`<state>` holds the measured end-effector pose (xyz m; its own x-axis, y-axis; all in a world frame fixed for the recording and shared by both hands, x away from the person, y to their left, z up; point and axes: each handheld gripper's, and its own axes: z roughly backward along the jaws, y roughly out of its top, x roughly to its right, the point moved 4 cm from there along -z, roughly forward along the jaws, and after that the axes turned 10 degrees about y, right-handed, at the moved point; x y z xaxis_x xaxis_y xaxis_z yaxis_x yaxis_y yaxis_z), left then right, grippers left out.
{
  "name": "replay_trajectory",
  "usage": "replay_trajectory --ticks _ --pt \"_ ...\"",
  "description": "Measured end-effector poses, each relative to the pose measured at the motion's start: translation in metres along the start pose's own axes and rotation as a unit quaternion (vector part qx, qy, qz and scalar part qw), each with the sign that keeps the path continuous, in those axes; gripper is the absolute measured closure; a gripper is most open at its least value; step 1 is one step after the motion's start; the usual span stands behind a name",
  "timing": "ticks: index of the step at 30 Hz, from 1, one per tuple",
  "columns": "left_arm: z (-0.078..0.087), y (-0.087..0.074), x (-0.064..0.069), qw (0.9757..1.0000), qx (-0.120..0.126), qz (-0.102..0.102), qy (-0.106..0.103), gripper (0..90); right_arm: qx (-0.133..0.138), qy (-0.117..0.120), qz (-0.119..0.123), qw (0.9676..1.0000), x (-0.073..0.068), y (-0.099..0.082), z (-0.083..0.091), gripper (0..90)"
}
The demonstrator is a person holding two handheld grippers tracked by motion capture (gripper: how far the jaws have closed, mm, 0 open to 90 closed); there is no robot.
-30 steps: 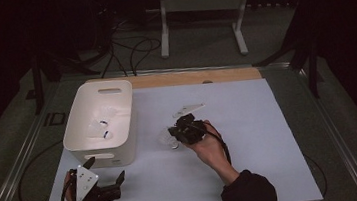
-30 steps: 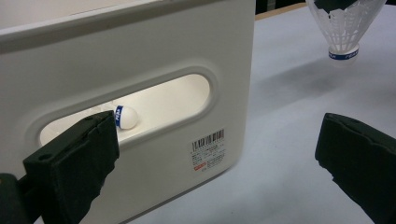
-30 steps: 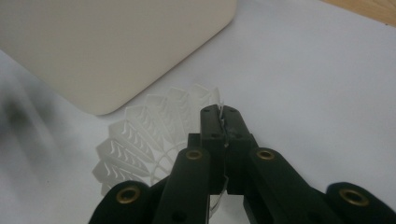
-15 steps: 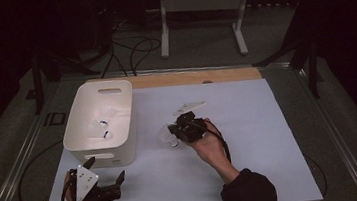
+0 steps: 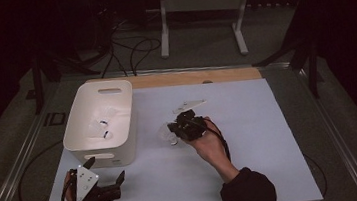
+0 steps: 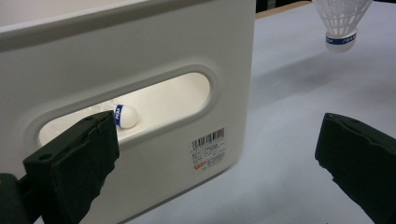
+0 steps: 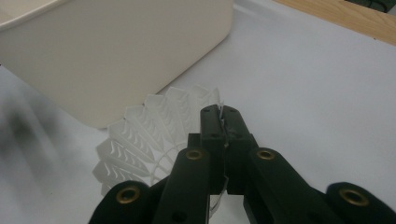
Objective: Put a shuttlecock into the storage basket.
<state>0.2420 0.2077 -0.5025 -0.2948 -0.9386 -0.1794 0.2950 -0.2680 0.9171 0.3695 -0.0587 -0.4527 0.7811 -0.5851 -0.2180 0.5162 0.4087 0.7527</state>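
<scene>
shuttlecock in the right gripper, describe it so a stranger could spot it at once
Start at the white bin on the left of the white table cover; just to its right the right gripper is shut on a white plastic shuttlecock, pinching its skirt. The other shuttlecocks lie inside the bin.

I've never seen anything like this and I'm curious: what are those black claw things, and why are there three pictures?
A person holds a grabbing tool in each hand. One picture looks down from above the white table; the other two come from small cameras riding on the tools. The right tool has its jaws pinched shut on the skirt of a white shuttlecock, held up just above the table. The left tool rests with jaws open beside a white plastic bin. More shuttlecocks lie inside the bin; one peeks through its handle hole.
</scene>
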Motion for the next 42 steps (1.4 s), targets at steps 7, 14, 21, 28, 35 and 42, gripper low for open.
replay_trajectory --ticks 7,14,21,28,35,42 --pt "0.000 0.000 0.000 1.0000 0.001 0.001 0.000 0.2 0.003 -0.003 0.000 1.0000 0.001 0.003 0.002 89.7" --pt "0.000 0.000 0.000 1.0000 0.001 0.001 0.000 0.2 0.005 -0.003 0.001 1.0000 0.001 0.006 0.002 89.7" --pt "0.000 0.000 0.000 1.0000 0.001 0.002 0.000 0.2 0.010 -0.005 0.004 0.9999 0.000 0.013 0.006 89.7" --pt "0.000 0.000 0.000 1.0000 0.001 0.002 0.000 0.2 0.009 -0.007 0.012 0.9999 0.000 0.017 0.007 89.7" --pt "0.000 0.000 0.000 1.0000 0.001 0.002 0.000 0.2 0.010 -0.009 0.011 0.9998 0.000 0.023 0.010 89.7" --pt "0.000 0.000 0.000 1.0000 0.000 0.001 0.000 0.2 0.010 -0.013 0.014 0.9998 0.003 0.025 0.010 89.7"
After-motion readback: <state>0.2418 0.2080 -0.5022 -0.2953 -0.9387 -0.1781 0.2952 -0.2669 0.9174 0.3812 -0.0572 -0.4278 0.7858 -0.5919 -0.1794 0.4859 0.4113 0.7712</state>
